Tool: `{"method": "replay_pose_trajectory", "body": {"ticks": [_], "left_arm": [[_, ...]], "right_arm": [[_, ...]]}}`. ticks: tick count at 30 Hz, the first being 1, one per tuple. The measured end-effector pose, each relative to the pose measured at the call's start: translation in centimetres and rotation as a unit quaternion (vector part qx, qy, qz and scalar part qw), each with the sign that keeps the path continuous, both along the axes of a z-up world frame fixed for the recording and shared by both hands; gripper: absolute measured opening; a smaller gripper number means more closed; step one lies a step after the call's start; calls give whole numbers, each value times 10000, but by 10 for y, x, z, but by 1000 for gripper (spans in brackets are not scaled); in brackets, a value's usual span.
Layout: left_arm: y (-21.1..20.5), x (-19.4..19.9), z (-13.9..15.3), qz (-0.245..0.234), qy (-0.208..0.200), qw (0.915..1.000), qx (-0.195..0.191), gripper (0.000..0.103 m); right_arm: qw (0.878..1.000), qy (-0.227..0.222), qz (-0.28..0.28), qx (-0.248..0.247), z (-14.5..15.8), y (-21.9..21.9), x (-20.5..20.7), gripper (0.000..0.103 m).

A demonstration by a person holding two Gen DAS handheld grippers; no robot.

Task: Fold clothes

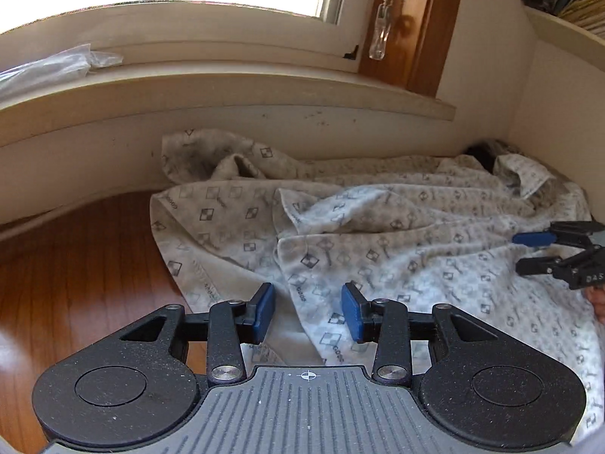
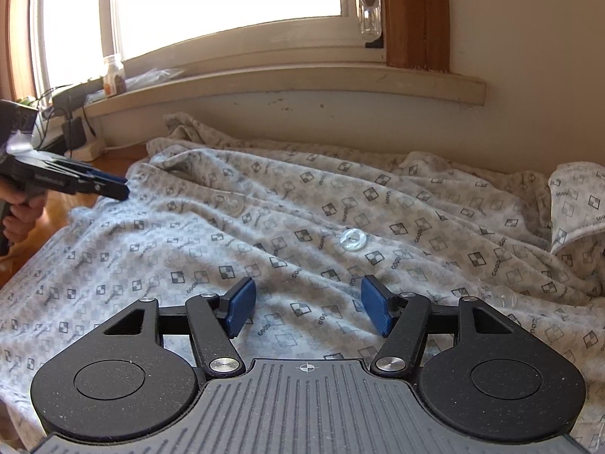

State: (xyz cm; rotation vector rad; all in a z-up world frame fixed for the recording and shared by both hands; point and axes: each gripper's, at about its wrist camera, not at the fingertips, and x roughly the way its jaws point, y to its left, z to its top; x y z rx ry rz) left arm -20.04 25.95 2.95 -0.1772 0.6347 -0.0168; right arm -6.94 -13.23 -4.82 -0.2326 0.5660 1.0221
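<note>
The left tongs (image 1: pixel 307 312) stand spread with nothing pinched, their blue pads hanging just above the near hem of the patterned garment (image 1: pixel 378 234), where one flap overlaps another. The right tongs (image 2: pixel 308 312) are spread wider, also empty, over the middle of the garment close to a clear button (image 2: pixel 351 241).

The garment lies crumpled across the wooden table (image 1: pixel 75 265), bunched against the wall beneath the window sill (image 1: pixel 227 94).

The likeliest slip, judging from this, is a pinch that takes two layers at the overlapping hem, so that a lift drags both flaps and worsens the tangle. A closing pad could also land on a button and slide off it. The soft cloth may sag or pull out of a shallow grip, and the far folds jammed at the wall could catch during a pull.

The full outline of the garment is not visible: sleeves, collar and far edge are lost in the creases, and its right side runs out of both views. A dark patch behind the far right fold cannot be made out. The bright window washes out everything beyond the glass.
</note>
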Motion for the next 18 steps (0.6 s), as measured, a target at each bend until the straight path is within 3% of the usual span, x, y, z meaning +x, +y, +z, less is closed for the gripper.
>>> {"method": "replay_pose_trajectory", "body": {"ticks": [2,6,8,11,14,16,18], "left_arm": [[-1,-1,1,-34,-134,9999,-24,6],[4,-12,16,274,-417,9987,90,4],[13,-22,20,363,-438,9984,61,4],[24,-36,22,463,-351,9983,65,4],[23,-44,17,412,-171,9989,162,5],[14,-41,20,490,-136,9977,440,13],[6,-37,27,501,-223,9967,598,33]], "right_arm": [[9999,31,-8,109,1,-3,1,62],[9987,99,-43,506,4,-15,2,63],[9974,2,-66,723,8,-22,-1,72],[9978,-210,-274,569,9,-29,-1,73],[9972,-300,-470,491,9,-41,5,73],[9962,-383,-616,488,10,-52,8,73],[9944,-476,-822,470,15,-66,9,73]]}}
